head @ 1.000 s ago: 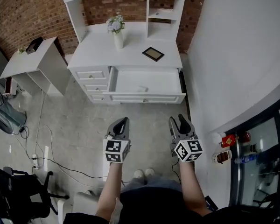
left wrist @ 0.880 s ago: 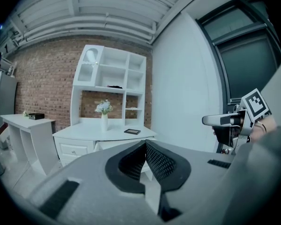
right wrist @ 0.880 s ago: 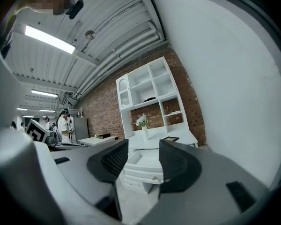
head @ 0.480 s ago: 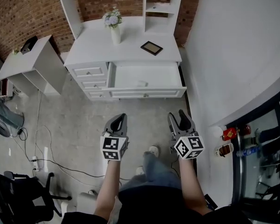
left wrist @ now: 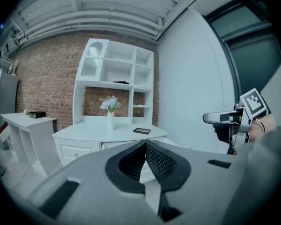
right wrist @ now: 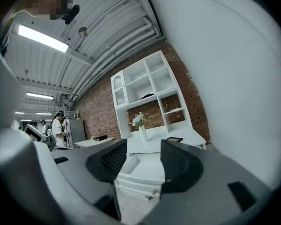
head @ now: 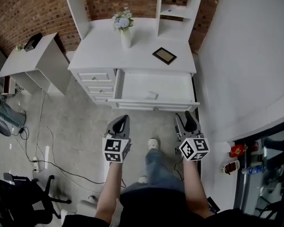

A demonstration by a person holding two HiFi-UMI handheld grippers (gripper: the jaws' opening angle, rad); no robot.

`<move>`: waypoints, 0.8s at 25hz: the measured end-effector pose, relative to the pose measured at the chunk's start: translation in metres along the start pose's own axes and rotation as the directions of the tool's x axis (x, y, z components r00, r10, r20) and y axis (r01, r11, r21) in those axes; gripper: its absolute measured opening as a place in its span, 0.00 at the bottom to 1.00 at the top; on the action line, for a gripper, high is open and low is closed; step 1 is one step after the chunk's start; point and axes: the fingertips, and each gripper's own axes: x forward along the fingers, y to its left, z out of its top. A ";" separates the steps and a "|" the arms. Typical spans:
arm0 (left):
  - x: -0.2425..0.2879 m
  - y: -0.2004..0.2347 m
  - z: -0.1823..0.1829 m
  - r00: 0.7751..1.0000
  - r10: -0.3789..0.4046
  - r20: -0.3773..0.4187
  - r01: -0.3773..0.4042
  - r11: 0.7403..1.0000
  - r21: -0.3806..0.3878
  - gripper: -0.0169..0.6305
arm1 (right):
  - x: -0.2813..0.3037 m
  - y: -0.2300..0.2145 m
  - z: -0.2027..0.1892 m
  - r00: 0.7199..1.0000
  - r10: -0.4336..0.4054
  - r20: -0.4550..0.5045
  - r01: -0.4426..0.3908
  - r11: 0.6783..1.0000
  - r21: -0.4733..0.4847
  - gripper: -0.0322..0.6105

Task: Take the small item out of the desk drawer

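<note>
The white desk (head: 132, 56) has its wide drawer (head: 156, 85) pulled out. A small pale item (head: 151, 95) lies inside, near the drawer's front. Both grippers hang in the air over the floor, short of the drawer front. My left gripper (head: 124, 121) is below the drawer's left corner, and in the left gripper view its jaws (left wrist: 145, 144) meet with nothing between them. My right gripper (head: 184, 119) is below the drawer's right end. Its jaws (right wrist: 143, 161) stand apart and empty, with the drawer (right wrist: 143, 170) showing through the gap.
A vase of flowers (head: 125, 30) and a dark picture frame (head: 164, 56) stand on the desktop under a white hutch. A white side table (head: 33, 56) is at the left. Cables and an office chair (head: 19, 197) are at the lower left, a white wall (head: 246, 56) at the right.
The desk and open drawer have come closer as the person steps forward, one foot now between the grippers. Both grippers keep their places in front of the body.
</note>
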 end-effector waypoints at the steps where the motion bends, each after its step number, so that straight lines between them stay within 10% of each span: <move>1: 0.011 0.007 0.002 1.000 0.010 0.000 -0.010 1.000 -0.003 0.04 | 0.014 -0.004 0.001 1.000 0.006 -0.003 -0.006 1.000 -0.001 0.37; 20: 0.214 0.092 0.056 0.994 0.112 -0.021 -0.112 0.993 -0.034 0.04 | 0.243 -0.083 0.022 0.989 0.111 -0.102 -0.113 0.993 -0.020 0.37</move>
